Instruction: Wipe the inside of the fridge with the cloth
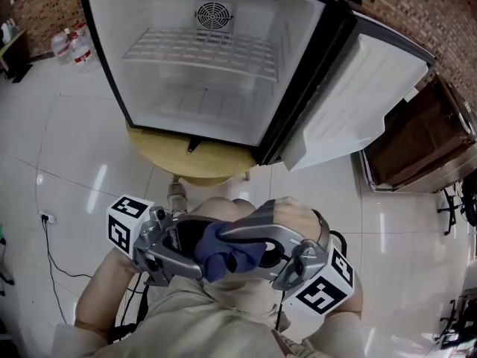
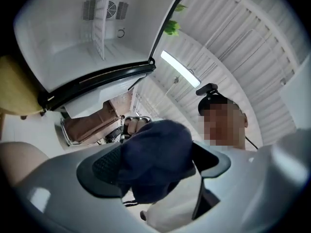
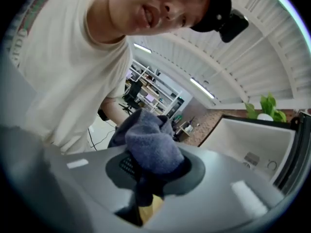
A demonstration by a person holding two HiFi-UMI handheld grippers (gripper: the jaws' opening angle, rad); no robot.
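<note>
- The cloth [image 1: 223, 256] is a dark blue, nubbly terry rag, bunched into a soft lump low in the head view, close to the person's chest and well apart from the fridge
- The right gripper [image 3: 155, 171] has its smooth grey jaws closed together on the cloth; the fabric bulges out over the ribbed black pads in a rounded fold and a tail hangs below them
- The left gripper [image 2: 158, 164] has its jaws spread wide; the same lump of cloth sits in the gap, covering part of one dotted black pad, and the pads do not squeeze it
- In the head view the two grippers point at each other, tips meeting around the cloth
- The fridge [image 1: 112, 66] is a small boxy unit with a black rim and a smooth white plastic lining, its door [image 1: 358, 103] swung open to the right
- Inside, a white wire shelf [image 1: 201, 54] spans the upper part, and a round slotted fan grille [image 1: 214, 15] sits in the back wall
- The fridge stands on a round yellowish table [image 1: 194, 159] over a glossy white tiled floor [image 1: 67, 177]
</note>
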